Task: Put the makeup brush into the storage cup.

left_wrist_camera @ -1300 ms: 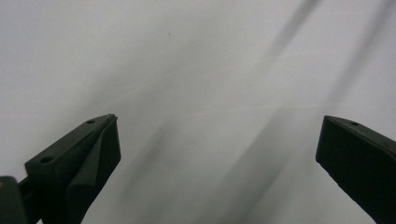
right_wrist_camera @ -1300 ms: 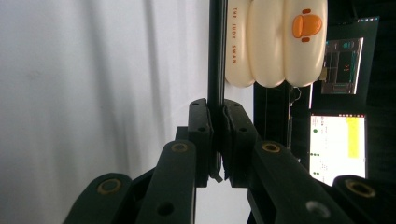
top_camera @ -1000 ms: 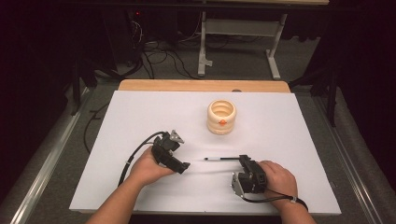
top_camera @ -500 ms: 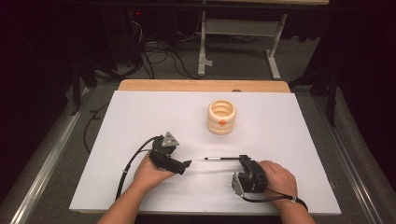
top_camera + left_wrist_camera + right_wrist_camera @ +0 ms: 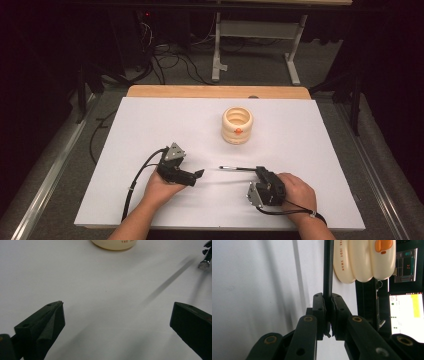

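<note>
Nearest the camera: two forearms coming in from the bottom edge, one gripper per hand, both low over the white tabletop (image 5: 150, 125). Left gripper (image 5: 196, 175) pointing right toward the middle, jaws spread wide with nothing but bare white surface between them. Grey three-cornered plate on top, black cable looping back along the wrist. Right gripper (image 5: 259, 171) just across from it, jaws pressed together and pinching a thin black pen (image 5: 238, 168) near one end. Looks like a pen or stylus anyway, can't tell for sure. Rest of the rod sticking out leftward, roughly level, silvery tip aimed at the left gripper but apart from it. Same tip (image 5: 204, 265) visible at the top right of the left gripper view, slightly blurred.

Further back, mid-tabletop: cream ribbed holder (image 5: 237, 125) standing upright, orange mark on the front, well apart from both grippers. Small orange lettering on its side, too cropped to read fully. Past that, a strip of wooden edge, then dark floor with cables and a metal stand.
</note>
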`<action>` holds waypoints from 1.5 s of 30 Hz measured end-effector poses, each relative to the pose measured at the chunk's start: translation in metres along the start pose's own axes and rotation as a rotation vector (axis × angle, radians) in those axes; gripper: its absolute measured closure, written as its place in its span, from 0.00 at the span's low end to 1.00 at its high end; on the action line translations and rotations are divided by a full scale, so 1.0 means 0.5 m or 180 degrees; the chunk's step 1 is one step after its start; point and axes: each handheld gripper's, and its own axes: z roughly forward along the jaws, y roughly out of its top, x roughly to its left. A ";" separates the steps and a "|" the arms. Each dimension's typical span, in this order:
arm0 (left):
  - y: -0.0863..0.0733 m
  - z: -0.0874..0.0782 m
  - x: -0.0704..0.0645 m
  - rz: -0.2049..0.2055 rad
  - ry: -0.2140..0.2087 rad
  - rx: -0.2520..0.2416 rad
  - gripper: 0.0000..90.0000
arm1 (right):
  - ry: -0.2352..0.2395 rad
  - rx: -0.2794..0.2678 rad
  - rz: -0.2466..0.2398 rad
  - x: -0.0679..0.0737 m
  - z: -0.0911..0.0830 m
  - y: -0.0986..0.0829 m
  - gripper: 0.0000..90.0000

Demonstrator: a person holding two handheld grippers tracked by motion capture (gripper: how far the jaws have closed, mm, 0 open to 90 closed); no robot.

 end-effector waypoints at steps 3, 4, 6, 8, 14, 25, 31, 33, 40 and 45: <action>-0.001 0.000 0.001 0.0007 -0.0002 -0.0017 0.01 | 0.0032 0.0026 0.0088 -0.001 0.003 0.000 0.95; -0.001 0.000 0.001 -0.0005 -0.0006 -0.0042 0.01 | 0.0027 0.0041 0.0110 0.000 0.004 -0.001 0.95; -0.003 -0.002 0.002 -0.0026 -0.0019 -0.0086 0.01 | 0.0066 0.0009 0.0185 -0.002 0.008 -0.002 0.95; -0.004 -0.005 0.003 -0.0049 -0.0008 -0.0132 0.01 | 0.0079 0.0003 0.0216 -0.002 0.009 -0.003 0.95; -0.006 -0.008 0.002 -0.0054 0.0023 -0.0203 0.02 | 0.0123 0.0029 0.0436 -0.004 0.013 -0.009 0.95; -0.007 -0.008 -0.007 0.0052 0.0043 -0.0209 0.02 | 0.0249 -0.0047 0.0994 -0.019 0.018 -0.034 0.95; -0.008 -0.009 -0.009 0.0072 0.0035 -0.0215 0.02 | 0.0410 -0.0105 0.1407 -0.026 0.019 -0.042 0.95; -0.008 -0.009 -0.008 0.0066 0.0031 -0.0221 0.02 | 0.0454 -0.0116 0.1539 -0.028 0.019 -0.044 0.95; -0.008 -0.010 -0.007 0.0046 0.0022 -0.0220 0.02 | 0.0612 -0.0217 0.1952 -0.036 0.020 -0.052 0.95; -0.008 -0.010 -0.006 0.0039 0.0015 -0.0230 0.02 | 0.0709 -0.0288 0.2189 -0.040 0.020 -0.057 0.95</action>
